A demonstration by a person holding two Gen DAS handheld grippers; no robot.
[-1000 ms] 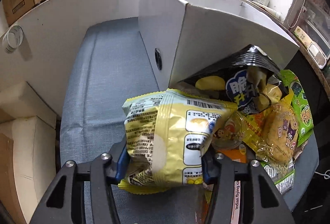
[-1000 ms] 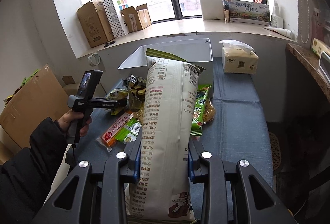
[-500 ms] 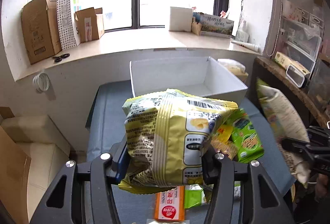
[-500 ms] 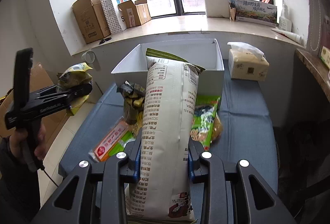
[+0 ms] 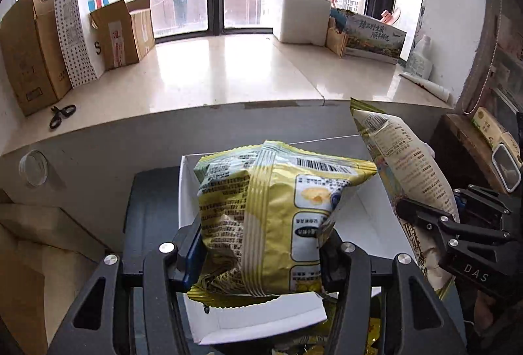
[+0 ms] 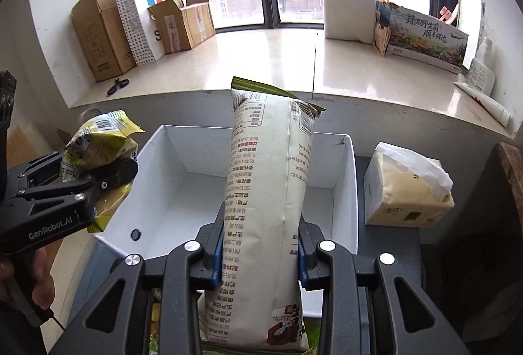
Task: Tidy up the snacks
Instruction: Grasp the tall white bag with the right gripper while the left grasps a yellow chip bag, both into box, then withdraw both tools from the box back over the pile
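My left gripper (image 5: 261, 252) is shut on a yellow chip bag (image 5: 278, 217) and holds it above the near left part of the white open box (image 5: 255, 325). My right gripper (image 6: 261, 252) is shut on a tall cream snack bag (image 6: 266, 208) held upright over the box (image 6: 343, 191). The box looks empty inside. The left gripper with the yellow bag (image 6: 98, 142) shows at the left in the right wrist view. The right gripper (image 5: 425, 217) with the cream bag (image 5: 408, 165) shows at the right in the left wrist view.
The box stands on a grey-blue table (image 6: 385, 244). A tissue pack (image 6: 405, 191) sits to the right of the box. Loose snacks (image 5: 372, 332) lie below the grippers. A window sill (image 5: 228, 71) behind holds cardboard boxes (image 5: 124, 31) and scissors (image 5: 62, 115).
Both grippers have risen and moved forward with their bags, from over the snack pile to over the white box. The two grippers have come closer together.
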